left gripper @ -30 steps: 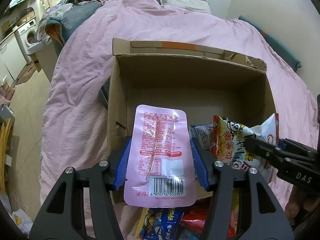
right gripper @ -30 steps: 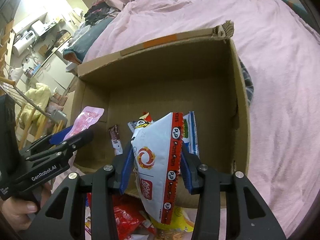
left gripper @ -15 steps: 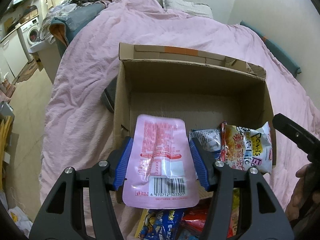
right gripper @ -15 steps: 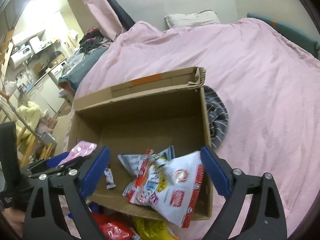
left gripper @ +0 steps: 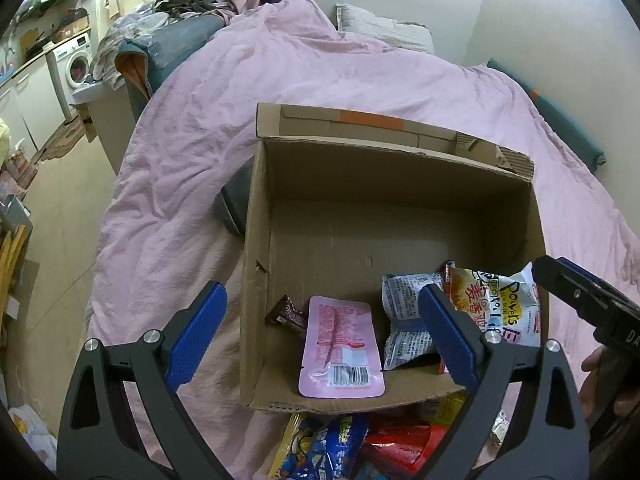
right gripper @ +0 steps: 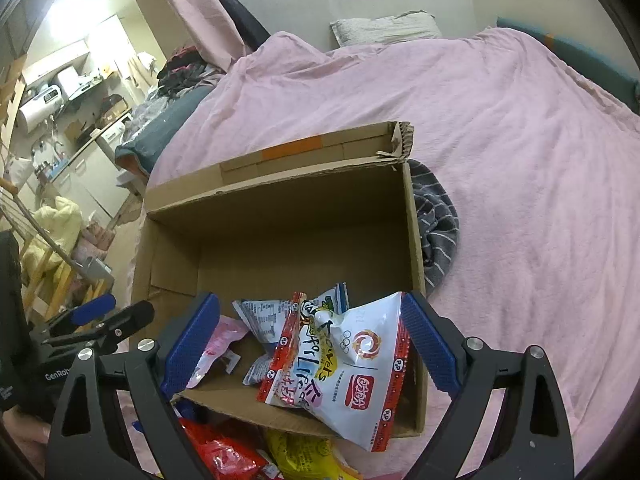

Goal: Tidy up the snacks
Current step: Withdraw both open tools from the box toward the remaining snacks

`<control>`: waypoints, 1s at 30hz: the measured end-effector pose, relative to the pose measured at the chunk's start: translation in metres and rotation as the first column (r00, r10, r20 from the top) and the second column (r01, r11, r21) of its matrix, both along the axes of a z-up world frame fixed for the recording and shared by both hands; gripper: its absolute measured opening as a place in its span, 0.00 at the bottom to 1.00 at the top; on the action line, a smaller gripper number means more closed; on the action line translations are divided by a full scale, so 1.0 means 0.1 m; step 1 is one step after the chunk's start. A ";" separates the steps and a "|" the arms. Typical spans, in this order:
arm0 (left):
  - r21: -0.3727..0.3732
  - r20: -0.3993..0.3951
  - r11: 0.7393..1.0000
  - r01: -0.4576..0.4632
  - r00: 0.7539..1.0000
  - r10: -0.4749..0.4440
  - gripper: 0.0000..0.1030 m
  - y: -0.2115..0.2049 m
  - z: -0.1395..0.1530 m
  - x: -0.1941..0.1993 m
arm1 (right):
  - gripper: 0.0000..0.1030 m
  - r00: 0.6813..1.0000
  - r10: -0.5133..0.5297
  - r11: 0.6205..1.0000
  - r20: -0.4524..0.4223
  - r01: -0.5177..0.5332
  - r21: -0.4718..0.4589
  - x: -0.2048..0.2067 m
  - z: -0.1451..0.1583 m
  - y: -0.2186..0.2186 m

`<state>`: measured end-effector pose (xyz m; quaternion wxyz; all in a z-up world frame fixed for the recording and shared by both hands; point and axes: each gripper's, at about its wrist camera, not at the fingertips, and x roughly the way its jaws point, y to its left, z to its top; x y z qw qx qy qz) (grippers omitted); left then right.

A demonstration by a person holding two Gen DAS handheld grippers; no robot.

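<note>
An open cardboard box (left gripper: 256,240) (right gripper: 412,232) stands on a pink bed cover. A flat pink snack pouch (left gripper: 340,348) (right gripper: 216,340) lies inside against the near wall, free of my left gripper (left gripper: 324,336), whose jaws are opening wide above it. Beside the pouch lie a small brown wrapper (left gripper: 290,314) and a white crumpled packet (left gripper: 404,320) (right gripper: 264,320). A white-and-red chip bag (left gripper: 496,308) (right gripper: 352,364) leans on the near right wall; my right gripper (right gripper: 312,344) stands open around it, pads off it.
More snack bags lie on the cover in front of the box: blue (left gripper: 324,448), red (left gripper: 404,444) (right gripper: 224,452) and yellow (right gripper: 304,452). A grey striped cloth (right gripper: 436,232) sits at the box's right side. The bed's left edge drops to the floor (left gripper: 60,216).
Both grippers opened. The pink pouch dropped from the left jaws into the box; the chip bag left the right jaws and settled on the box's near right wall. Both cameras drew back slightly.
</note>
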<state>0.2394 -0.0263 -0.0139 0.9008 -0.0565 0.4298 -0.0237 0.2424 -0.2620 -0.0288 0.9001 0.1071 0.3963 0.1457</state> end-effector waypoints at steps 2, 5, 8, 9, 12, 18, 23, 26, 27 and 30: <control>0.006 0.010 1.000 0.001 1.000 -0.001 0.92 0.00 0.02 -0.02 | 0.92 1.000 -0.001 1.000 -0.002 0.001 -0.001 -0.01 0.01 0.01; 0.016 0.026 1.000 0.004 1.000 -0.005 0.92 0.01 0.05 -0.07 | 0.92 1.000 0.002 1.000 -0.003 -0.002 0.014 -0.02 0.01 0.01; 0.022 0.038 1.000 0.006 0.999 -0.007 0.92 0.01 0.10 -0.13 | 0.92 1.000 0.000 1.000 -0.005 0.000 0.016 -0.06 0.02 0.02; 0.021 0.040 1.000 0.009 0.999 -0.009 0.92 0.02 0.11 -0.14 | 0.91 1.000 0.000 1.000 -0.007 0.001 0.019 -0.07 0.03 0.02; 0.026 0.049 0.999 0.022 0.999 -0.024 0.92 0.01 0.16 -0.21 | 0.92 1.000 -0.006 1.000 -0.011 0.006 0.028 -0.18 0.05 0.02; 0.047 0.063 0.998 0.035 0.997 -0.038 0.92 0.05 0.26 -0.36 | 0.92 1.000 -0.011 1.000 -0.014 0.011 0.018 -0.38 0.09 0.02; 0.023 0.036 0.999 0.031 0.999 -0.032 0.92 0.15 0.25 -0.53 | 0.92 0.999 -0.003 1.000 -0.043 0.003 0.007 -0.53 0.04 0.08; 0.018 0.023 1.000 0.022 0.999 -0.023 0.92 0.23 0.23 -0.63 | 0.92 0.998 0.007 1.000 -0.056 -0.006 0.023 -0.65 0.02 0.11; 0.017 0.020 1.000 0.019 1.000 -0.020 0.92 0.25 0.23 -0.67 | 0.92 0.998 0.010 1.000 -0.058 -0.009 0.022 -0.69 0.02 0.12; 0.016 0.008 1.000 0.004 1.000 -0.004 0.92 0.32 0.20 -0.78 | 0.92 0.997 0.019 0.999 -0.069 -0.016 0.033 -0.80 0.00 0.14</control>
